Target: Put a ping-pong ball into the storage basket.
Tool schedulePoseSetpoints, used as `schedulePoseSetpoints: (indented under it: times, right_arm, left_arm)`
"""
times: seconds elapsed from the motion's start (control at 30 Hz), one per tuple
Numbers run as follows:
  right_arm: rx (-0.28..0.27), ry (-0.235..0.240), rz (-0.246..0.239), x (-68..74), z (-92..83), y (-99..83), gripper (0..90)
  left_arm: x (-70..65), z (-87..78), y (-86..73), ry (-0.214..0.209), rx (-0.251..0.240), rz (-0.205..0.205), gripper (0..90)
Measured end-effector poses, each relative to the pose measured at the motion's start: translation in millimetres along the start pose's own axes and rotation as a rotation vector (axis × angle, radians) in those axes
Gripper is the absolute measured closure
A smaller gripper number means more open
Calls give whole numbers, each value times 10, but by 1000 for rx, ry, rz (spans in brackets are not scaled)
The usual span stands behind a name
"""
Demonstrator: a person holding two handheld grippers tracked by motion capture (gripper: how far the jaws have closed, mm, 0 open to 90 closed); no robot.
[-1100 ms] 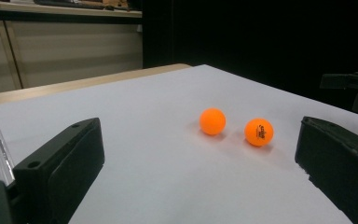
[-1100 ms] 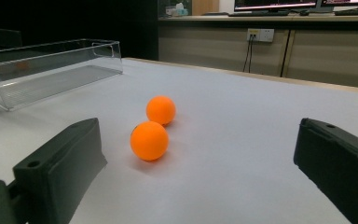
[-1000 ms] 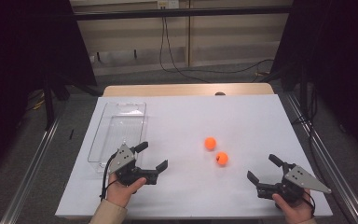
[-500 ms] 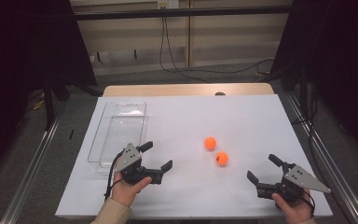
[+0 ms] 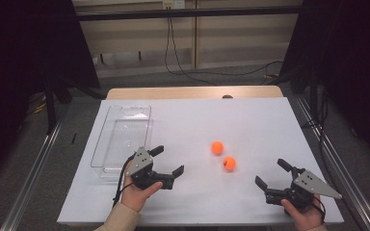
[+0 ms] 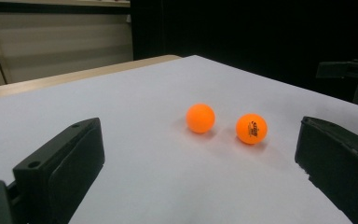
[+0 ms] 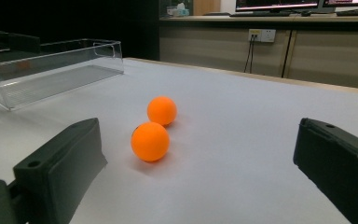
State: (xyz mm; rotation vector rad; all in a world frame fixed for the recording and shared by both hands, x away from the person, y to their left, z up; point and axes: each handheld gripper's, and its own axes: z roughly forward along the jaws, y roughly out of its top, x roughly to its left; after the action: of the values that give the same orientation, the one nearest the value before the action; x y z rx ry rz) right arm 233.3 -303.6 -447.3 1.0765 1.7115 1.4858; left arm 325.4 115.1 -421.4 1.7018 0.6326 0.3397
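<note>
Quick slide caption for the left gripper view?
Open left tongs facing two orange balls lying apart on the white table.

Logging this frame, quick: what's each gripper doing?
Left gripper: open, holding nothing.
Right gripper: open, holding nothing.
</note>
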Motion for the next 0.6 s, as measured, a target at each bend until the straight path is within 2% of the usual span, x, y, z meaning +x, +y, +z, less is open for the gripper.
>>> schedulePoseSetpoints:
  times: [0.2,0.6]
  right_arm:
    - [0,3,-1,2,3,1,12]
    - [0,4,3,0,5,3,11]
  left_arm:
    - [-22,78,2,-14,14,10,12]
    - [-56,174,5,-26,22,3,13]
